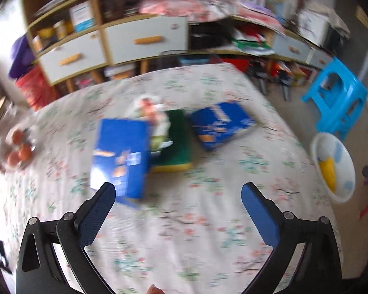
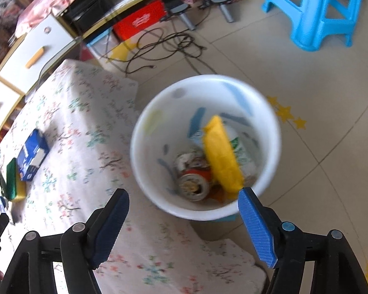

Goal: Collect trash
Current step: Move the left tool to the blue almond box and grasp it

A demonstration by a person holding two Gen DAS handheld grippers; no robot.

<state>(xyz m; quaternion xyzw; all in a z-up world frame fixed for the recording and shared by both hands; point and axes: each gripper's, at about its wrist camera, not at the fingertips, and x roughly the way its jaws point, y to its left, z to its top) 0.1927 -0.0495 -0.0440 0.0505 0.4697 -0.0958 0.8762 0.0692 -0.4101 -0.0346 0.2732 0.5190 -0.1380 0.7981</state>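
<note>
Trash sits in two spots: some already in the white bin [image 2: 206, 144], centre of the right wrist view, on the tiled floor [image 2: 306, 73] just beside the table [image 2: 68, 127]; the rest is on the floral-cloth table top, mid-frame in the left wrist view. In the bin: a yellow packet [image 2: 220, 156] leaning upright, a crushed can [image 2: 193, 183] below it, a white-green wrapper [image 2: 243, 152] behind. On the table: a blue box [image 1: 121, 155] centre-left, a second blue box [image 1: 220, 125] to its right, a green and yellow box [image 1: 176, 144] between them, and a crumpled white wrapper [image 1: 149, 112] on top, blurred. Left gripper [image 1: 177, 191], bottom of its frame, jaws spread wide, nothing between them, above bare cloth near the first blue box. Right gripper [image 2: 184, 198], bottom of its frame, jaws spread too, empty, over the near rim of the bin. Oranges [image 1: 19, 149] in a clear dish at left edge. Blue stool [image 2: 316, 12] upper right on the floor; cabinet [image 1: 144, 39] along the top.
</note>
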